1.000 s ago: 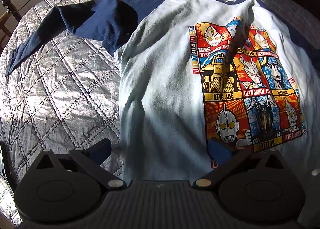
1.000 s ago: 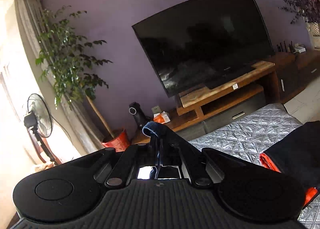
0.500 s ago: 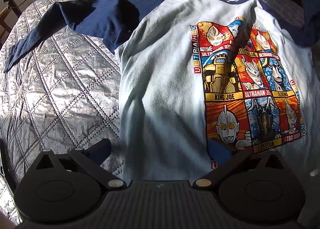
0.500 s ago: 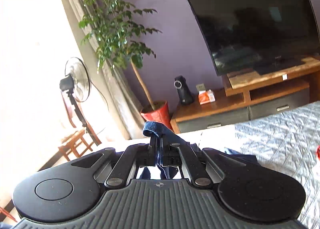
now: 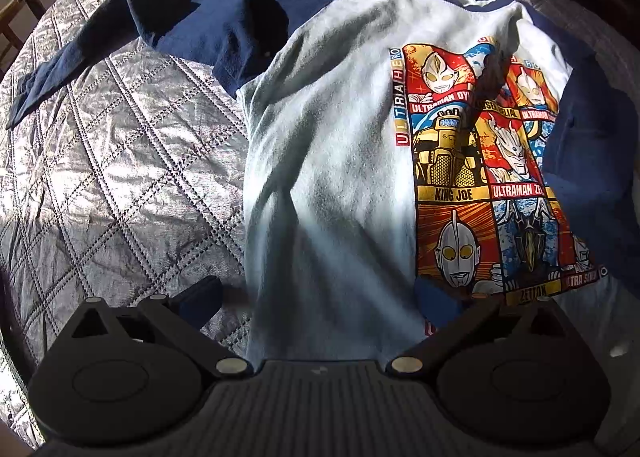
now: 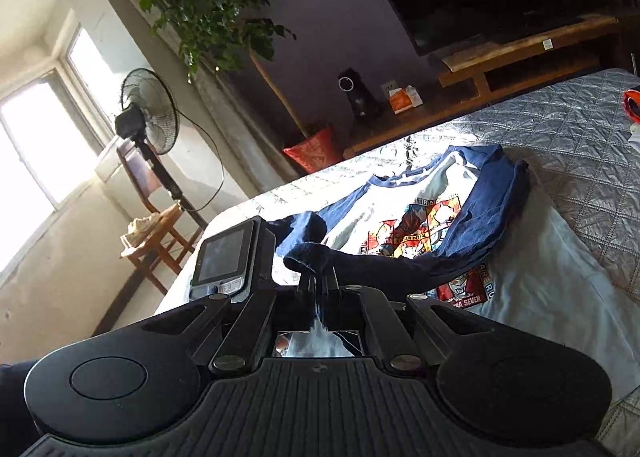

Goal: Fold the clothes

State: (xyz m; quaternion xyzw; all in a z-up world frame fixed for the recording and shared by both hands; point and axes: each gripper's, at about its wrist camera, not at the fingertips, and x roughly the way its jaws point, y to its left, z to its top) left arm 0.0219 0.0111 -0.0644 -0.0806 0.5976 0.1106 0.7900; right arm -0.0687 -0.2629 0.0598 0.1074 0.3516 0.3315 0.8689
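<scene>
A white raglan shirt (image 5: 340, 161) with navy sleeves and a colourful Ultraman print (image 5: 480, 177) lies face up on a silver quilted bed (image 5: 120, 161). Its left sleeve (image 5: 160, 37) stretches out to the left. My left gripper (image 5: 316, 297) is open, hovering over the shirt's lower hem. My right gripper (image 6: 320, 277) is shut on the cuff of the navy right sleeve (image 6: 480, 225), which is drawn across the print toward the shirt's middle. That sleeve also shows at the right edge of the left wrist view (image 5: 592, 161).
The right wrist view shows a standing fan (image 6: 148, 117), a wooden chair (image 6: 160, 233), a potted tree in a red pot (image 6: 316, 149) and a TV on a wooden stand (image 6: 520, 53) beyond the bed. An orange item (image 6: 632, 105) lies at the bed's far right.
My right gripper has swung down and left with the navy sleeve, from facing the TV wall to facing the bed. The sleeve now lies over the print's right side. The left gripper stayed put.
</scene>
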